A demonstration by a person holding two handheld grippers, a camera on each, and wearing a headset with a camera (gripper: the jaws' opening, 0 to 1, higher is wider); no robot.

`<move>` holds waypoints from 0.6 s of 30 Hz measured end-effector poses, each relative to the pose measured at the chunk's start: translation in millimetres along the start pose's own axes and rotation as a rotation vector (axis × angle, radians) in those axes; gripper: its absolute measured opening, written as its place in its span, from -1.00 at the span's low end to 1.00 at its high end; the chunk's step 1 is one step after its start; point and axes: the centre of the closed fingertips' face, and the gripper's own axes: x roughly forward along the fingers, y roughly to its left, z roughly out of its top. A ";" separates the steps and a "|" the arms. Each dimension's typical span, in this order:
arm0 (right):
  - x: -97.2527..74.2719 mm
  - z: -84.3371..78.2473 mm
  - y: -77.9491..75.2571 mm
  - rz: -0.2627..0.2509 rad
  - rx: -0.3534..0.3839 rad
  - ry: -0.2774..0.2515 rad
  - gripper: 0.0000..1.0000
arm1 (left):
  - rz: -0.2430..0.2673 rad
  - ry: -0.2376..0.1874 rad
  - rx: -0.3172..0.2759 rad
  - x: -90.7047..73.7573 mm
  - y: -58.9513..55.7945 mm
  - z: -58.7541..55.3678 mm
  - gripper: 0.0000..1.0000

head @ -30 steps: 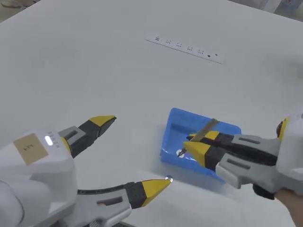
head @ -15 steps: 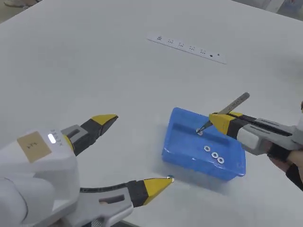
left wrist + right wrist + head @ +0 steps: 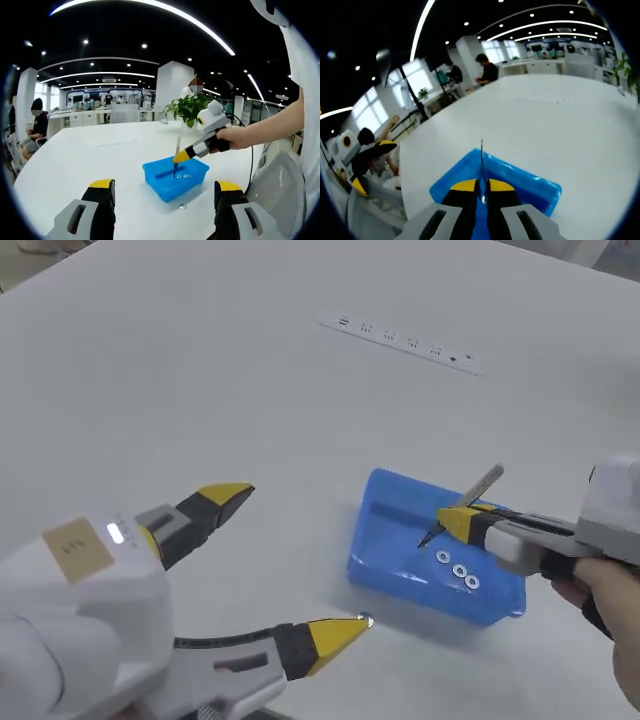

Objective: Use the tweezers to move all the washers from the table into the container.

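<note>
Jaws on the left gripper [image 3: 310,556] spread wide, nothing between them, two yellow tips over the bare counter [image 3: 180,390]. Body of that gripper cut off at the lower left edge of the head view.

Just off the lower tip, one loose washer [image 3: 365,621] flat on the counter, outside the container [image 3: 400,488] and near its front wall; seen again in the left gripper view [image 3: 183,206], small and hard to make out.

One blue container, open on top, right of centre. Inside it three washers [image 3: 459,570] in a short diagonal row toward the right end, each just beside the next. Four washers counted in all.

Far behind, one white strip [image 3: 400,340] lying on the counter, its markings too small to read.

One pair of tweezers [image 3: 485,480], long axis running from upper right down to lower left in the head view, tip down inside the container, just beside the nearest of the three washers. Near upright in the left gripper view [image 3: 177,150]. Middle of the tweezers hidden inside the jaws. Cannot tell whether the tip touches the floor or carries anything.

Jaws on the right gripper [image 3: 458,523] pressed together on the tweezers, over the container's right half. Holding hand [image 3: 605,595] cut off at the right edge.
</note>
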 end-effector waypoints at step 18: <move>-0.5 -3.0 -3.2 -0.062 -0.133 0.003 -0.93 | -0.011 0.008 0.008 1.4 -3.0 -0.5 0.64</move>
